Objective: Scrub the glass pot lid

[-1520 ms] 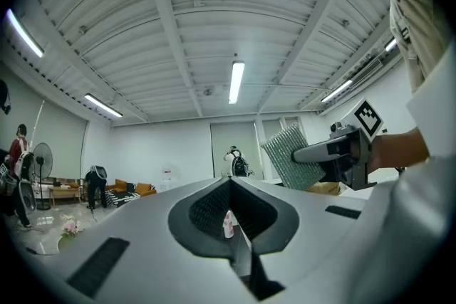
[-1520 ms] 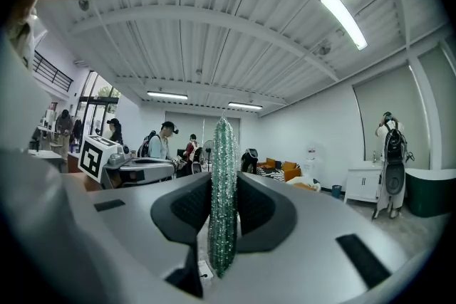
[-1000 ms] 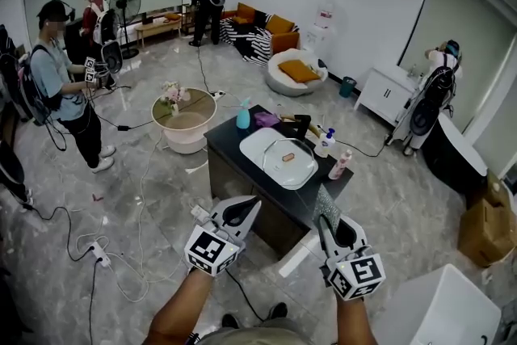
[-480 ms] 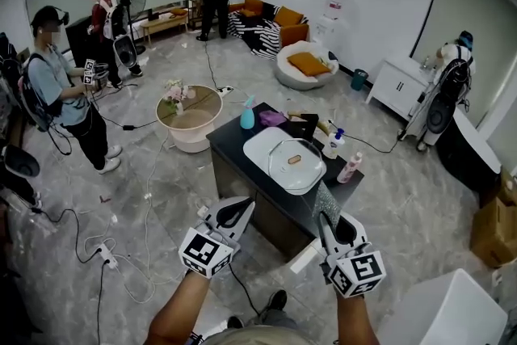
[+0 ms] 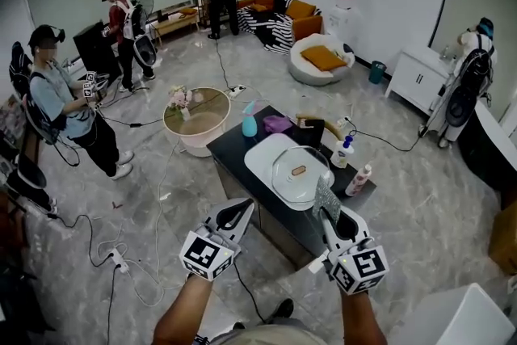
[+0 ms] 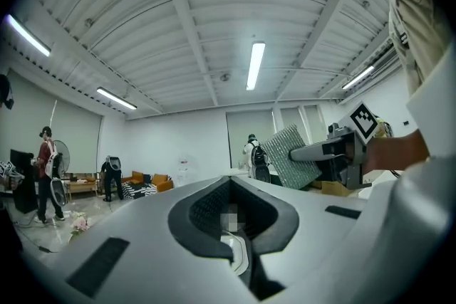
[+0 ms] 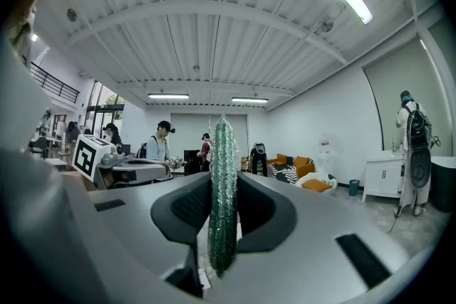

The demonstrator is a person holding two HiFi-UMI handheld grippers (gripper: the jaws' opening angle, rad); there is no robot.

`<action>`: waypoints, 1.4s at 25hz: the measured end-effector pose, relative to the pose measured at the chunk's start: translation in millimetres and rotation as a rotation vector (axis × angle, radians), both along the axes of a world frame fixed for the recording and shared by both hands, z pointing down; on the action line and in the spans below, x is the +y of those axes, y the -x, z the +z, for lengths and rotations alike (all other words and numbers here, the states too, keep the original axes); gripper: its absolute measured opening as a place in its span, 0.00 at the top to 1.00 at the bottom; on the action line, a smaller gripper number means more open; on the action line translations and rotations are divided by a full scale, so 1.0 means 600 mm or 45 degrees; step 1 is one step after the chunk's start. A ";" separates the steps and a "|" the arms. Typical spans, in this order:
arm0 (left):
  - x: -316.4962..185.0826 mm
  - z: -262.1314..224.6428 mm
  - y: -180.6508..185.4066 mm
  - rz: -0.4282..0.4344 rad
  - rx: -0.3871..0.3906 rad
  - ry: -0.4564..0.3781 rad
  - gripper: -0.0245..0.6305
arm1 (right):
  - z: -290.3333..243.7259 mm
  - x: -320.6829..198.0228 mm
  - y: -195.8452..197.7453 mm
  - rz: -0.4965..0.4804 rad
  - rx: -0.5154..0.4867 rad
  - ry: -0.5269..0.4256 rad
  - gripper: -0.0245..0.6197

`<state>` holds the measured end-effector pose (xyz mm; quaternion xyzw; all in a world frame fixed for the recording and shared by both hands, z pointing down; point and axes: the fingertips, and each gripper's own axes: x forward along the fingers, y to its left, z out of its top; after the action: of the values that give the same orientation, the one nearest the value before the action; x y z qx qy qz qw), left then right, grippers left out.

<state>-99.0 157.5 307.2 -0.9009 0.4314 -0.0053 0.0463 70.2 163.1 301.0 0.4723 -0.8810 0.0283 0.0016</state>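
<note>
The glass pot lid point(image 5: 300, 174) is lying flat in a white basin point(image 5: 257, 153) on top of the dark table point(image 5: 232, 148). Its small tan knob is facing up at the centre, and a bright rim is running round the edge. Both tools are hanging on the near side of the table, well apart from the lid. The left gripper point(image 5: 240, 208) is pointing toward the basin with its jaws pressed fully together and nothing between them. To its right, the right gripper point(image 5: 326, 216) is pinching a glittery green scrub pad point(image 5: 325, 196), which is standing up thin and edge-on between the pads in the right gripper view. The lid is probably going to feel fairly heavy for its size. It is stiff, smooth and breakable, and likely slippery if wet, so it is going to skate inside the basin under any sideways rubbing unless something is pinning it. The knob is looking like the safest place to take hold, since it is raised, narrow enough for closed-down jaws, and away from the bare glass. The rim is the alternative, but it is lying close against the basin floor and offering little to get under. The pad itself is looking soft and floppy, bending above the jaws, so pressure is likely going to come only from the part nearest the grip. A teal spray bottle point(image 5: 250, 126) and a pink bottle point(image 5: 360, 177) are standing on the table beside the basin, close enough to be knocked.
</note>
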 end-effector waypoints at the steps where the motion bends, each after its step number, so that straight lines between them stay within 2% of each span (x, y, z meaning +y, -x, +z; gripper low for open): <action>1: -0.012 0.001 -0.007 -0.011 -0.006 0.002 0.94 | 0.002 -0.014 -0.007 -0.012 -0.004 0.001 0.83; 9: -0.090 0.008 -0.069 -0.056 -0.040 0.012 0.94 | 0.019 -0.104 -0.070 -0.058 -0.038 0.005 0.83; 18: -0.157 0.022 -0.090 0.042 -0.054 0.035 0.94 | 0.039 -0.152 -0.095 0.035 -0.050 0.035 0.83; 23: -0.213 0.019 -0.063 0.134 -0.014 0.023 0.94 | 0.030 -0.178 -0.073 0.140 -0.024 0.023 0.83; 30: -0.291 -0.022 0.003 0.284 0.019 -0.039 0.94 | 0.001 -0.212 -0.004 0.289 0.018 -0.013 0.83; 35: -0.334 -0.015 0.041 0.369 0.043 -0.017 0.94 | -0.011 -0.228 0.040 0.383 0.052 -0.027 0.83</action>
<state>-123.4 -42.8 298.5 -0.9534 0.2977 0.0194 0.0455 46.1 26.3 294.3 0.5994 -0.8003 0.0096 0.0102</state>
